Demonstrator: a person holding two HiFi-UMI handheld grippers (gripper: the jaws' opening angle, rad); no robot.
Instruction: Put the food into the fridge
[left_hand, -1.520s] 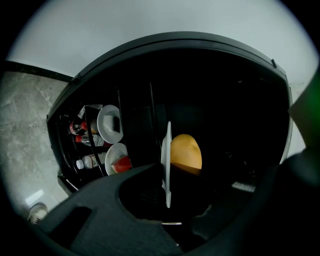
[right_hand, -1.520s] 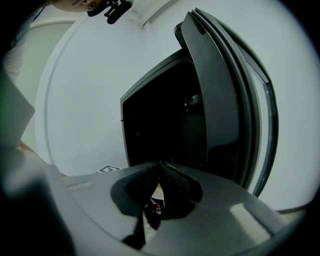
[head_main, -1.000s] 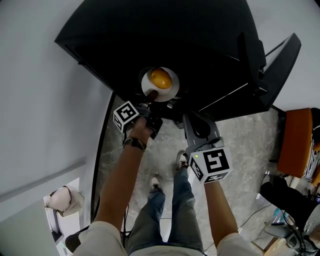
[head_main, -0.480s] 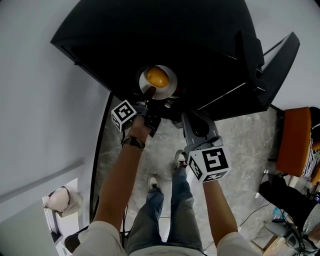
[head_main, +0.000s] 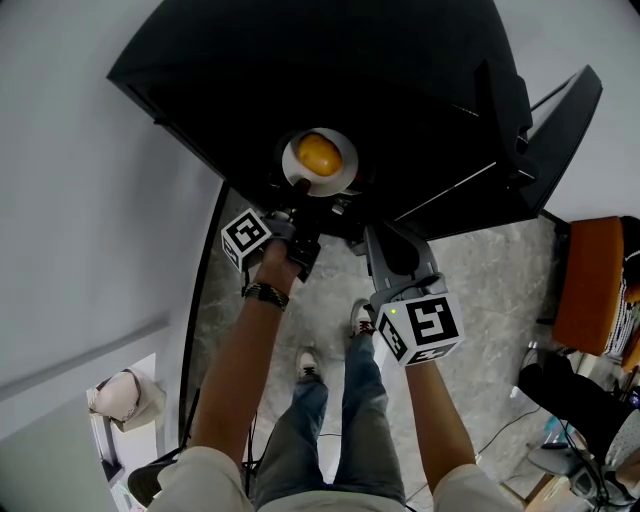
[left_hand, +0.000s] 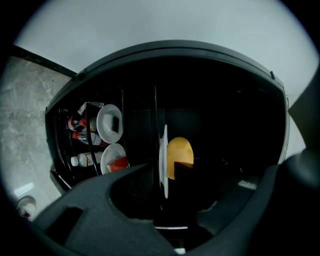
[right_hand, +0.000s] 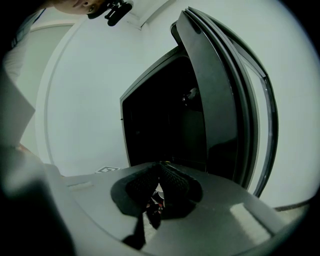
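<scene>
A white plate (head_main: 345, 176) carrying a round yellow-orange food (head_main: 319, 154) rests on a shelf inside the black fridge (head_main: 420, 110). My left gripper (head_main: 301, 192) is at the plate's near rim. Its jaws have just been opening and now stand open. In the left gripper view the plate (left_hand: 163, 145) shows edge-on between the spread jaws of the left gripper (left_hand: 164, 175), with no pad pressing on it, and the food (left_hand: 179, 149) is just beyond. My right gripper (right_hand: 160, 176) is shut on nothing, held low in front of the fridge (right_hand: 160, 125).
The fridge door (right_hand: 225, 110) stands open on the right. Its rack holds bottles (left_hand: 81, 136) and two more plates (left_hand: 110, 122), one with red food (left_hand: 118, 163). The person's legs and shoes (head_main: 312, 365) stand on grey marble floor. An orange chair (head_main: 592, 280) is at the far right.
The left jaws have spread apart and let go of the plate's rim. The plate with the food stays on the shelf. The left hand has eased back a little; the right has not moved.
</scene>
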